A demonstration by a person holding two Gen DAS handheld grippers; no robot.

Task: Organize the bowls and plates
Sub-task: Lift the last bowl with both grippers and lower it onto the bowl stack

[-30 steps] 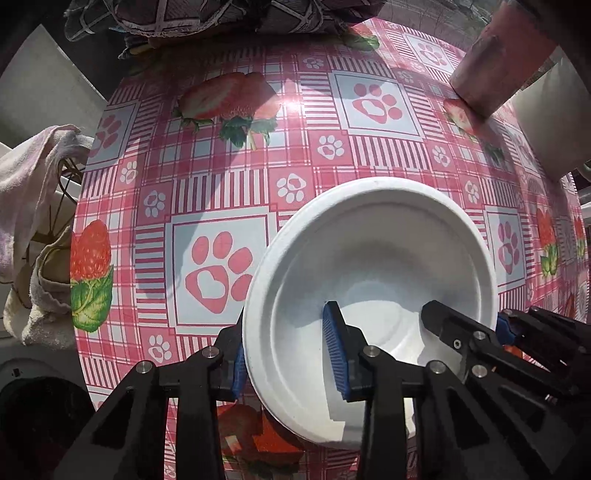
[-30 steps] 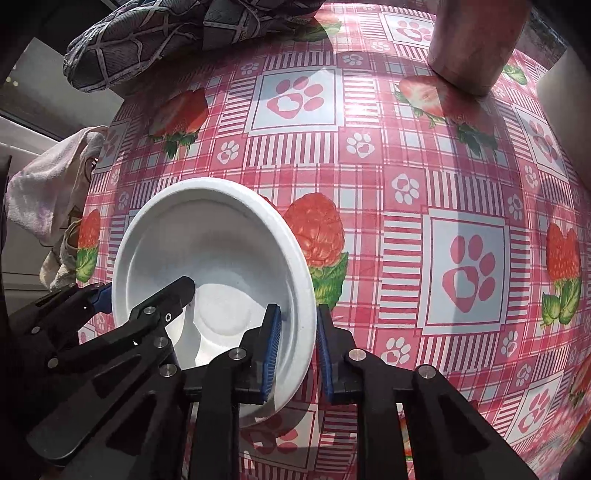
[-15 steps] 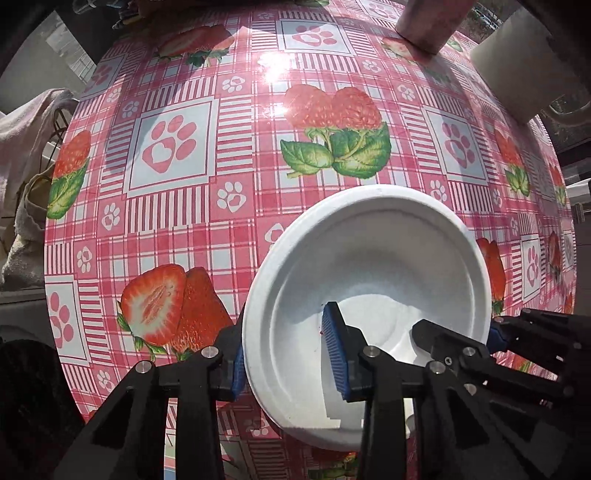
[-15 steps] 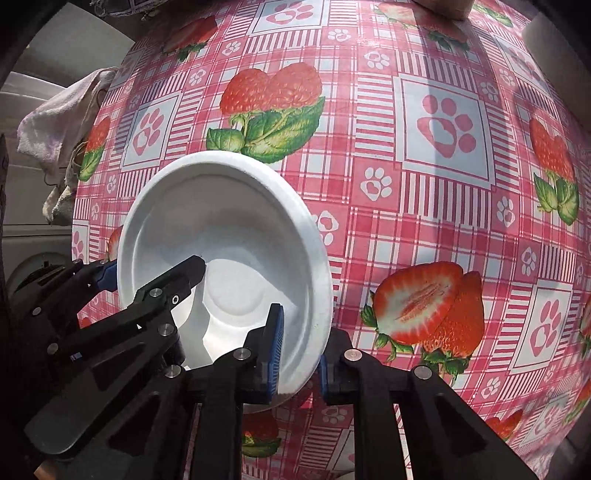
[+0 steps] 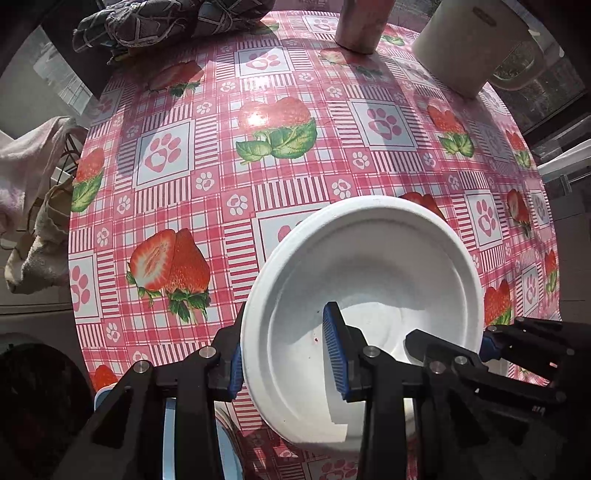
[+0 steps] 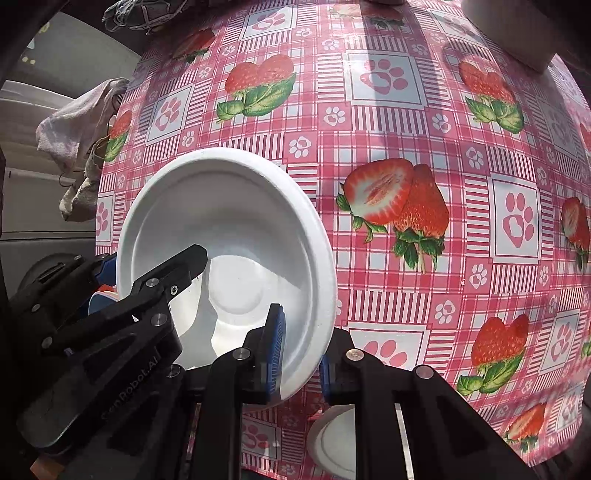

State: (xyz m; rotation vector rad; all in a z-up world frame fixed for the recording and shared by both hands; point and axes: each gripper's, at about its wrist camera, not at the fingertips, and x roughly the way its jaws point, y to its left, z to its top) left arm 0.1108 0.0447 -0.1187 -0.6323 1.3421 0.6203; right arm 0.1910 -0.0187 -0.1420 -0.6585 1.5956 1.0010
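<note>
Since half a second ago, both views have drawn back: more of the far desk (image 5: 332, 122) shows, with a pink cup (image 5: 358, 26) and a white mug (image 5: 469, 40) now in the left wrist view, cut off at the top edge. We hold the white bowl (image 5: 369, 280) above the strawberry-and-paw tablecloth (image 6: 424, 147) with both grippers. Our left gripper (image 5: 288, 365) is clenched on the bowl's near left rim, one blue pad outside and one inside; our right gripper (image 6: 299, 350) grasps the near right rim the same way. Each gripper appears in the other's view, reaching in from the side. The bowl tilts, its near edge hidden behind the fingers (image 5: 336, 354). At the bottom of the right wrist view a second white dish (image 6: 332, 443) lies partly hidden under the gripper, and something with a blue rim (image 5: 166, 432) shows near left; we cannot tell what it is. Faint lettering on the left gripper body reads roughly "GenRobot.AI" (image 6: 129, 384). A dark patterned cloth (image 5: 166, 22) lies far left, and a pale rag (image 6: 77, 122) hangs off the left side.
</note>
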